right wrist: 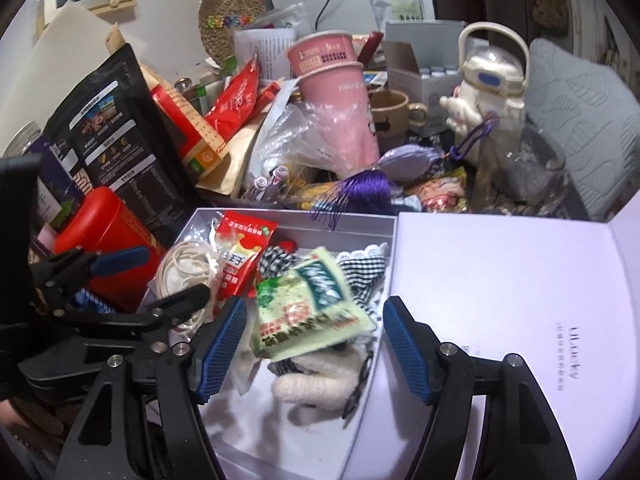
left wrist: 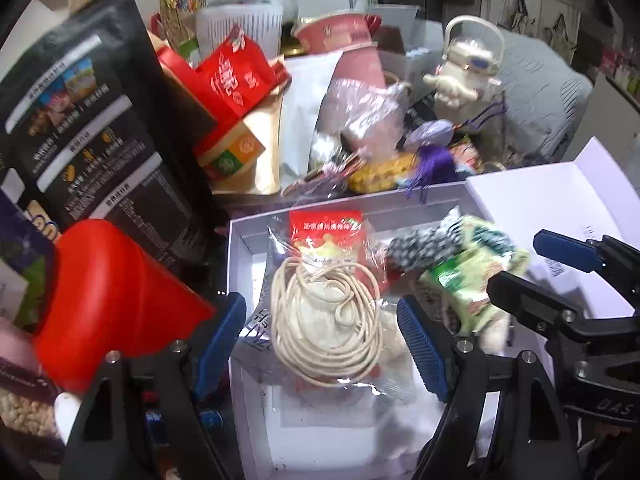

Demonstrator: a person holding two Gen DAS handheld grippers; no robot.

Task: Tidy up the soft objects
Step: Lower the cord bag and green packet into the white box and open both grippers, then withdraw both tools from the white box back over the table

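Green packet sits right under my right hand-held gripper [right wrist: 314, 344].
The green packet [right wrist: 310, 308] in the white box [right wrist: 292, 222] lies cornerwise between its open, empty jaws; my left hand-held gripper [left wrist: 320, 346] is open too.

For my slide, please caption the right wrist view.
Open right gripper above pale green snack packet in white cardboard box.

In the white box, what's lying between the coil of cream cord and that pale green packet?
A red snack packet lies between the cream cord and the green packet in the white box; the right wrist view shows it best.

green packet [right wrist: 308, 308] | black-white checked cloth [right wrist: 360, 276] | red sachet [right wrist: 240, 252] | cream cord [left wrist: 324, 320] | white box [right wrist: 296, 220], perhaps lilac-tinted
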